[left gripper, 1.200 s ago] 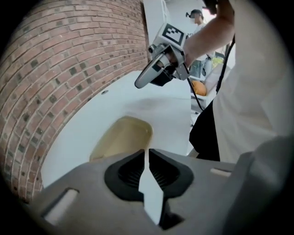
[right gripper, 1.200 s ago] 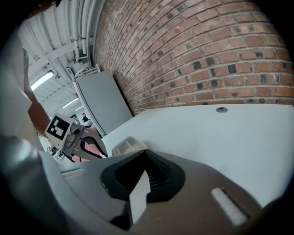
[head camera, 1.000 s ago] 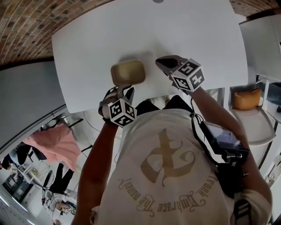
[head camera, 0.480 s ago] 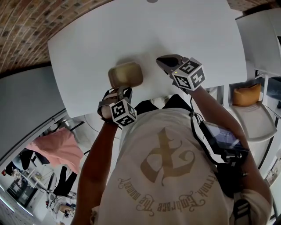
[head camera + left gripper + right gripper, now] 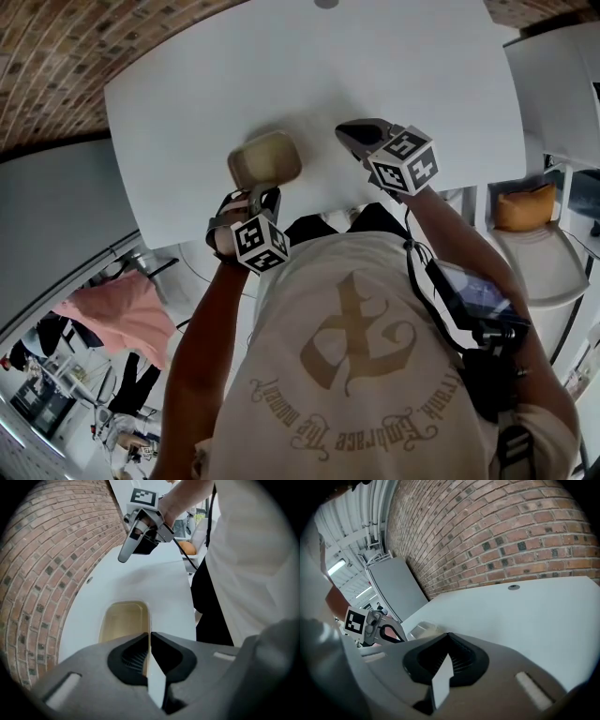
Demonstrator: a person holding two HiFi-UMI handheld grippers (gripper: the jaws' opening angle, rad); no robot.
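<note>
smooth matt white table, translucent plastic container, rough brick wall

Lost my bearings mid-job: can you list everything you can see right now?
table: one, white, against the brick wall.
tray: one, tan, empty, near the table's front edge.
round cap: one, grey, set in the table by the wall.
brick wall: one, red-brown, behind the table.
cabinet: one, grey, beside the table's end.
chair: one, white, right of the table, bearing an orange cushion.
cloth: one, pink, lower left.
shirt: one, white, printed, on the person.
left gripper: one, grey, jaws together at the tray's near rim; whether they touch it is unclear.
right gripper: one, grey, jaws together, over bare table right of the tray.
</note>
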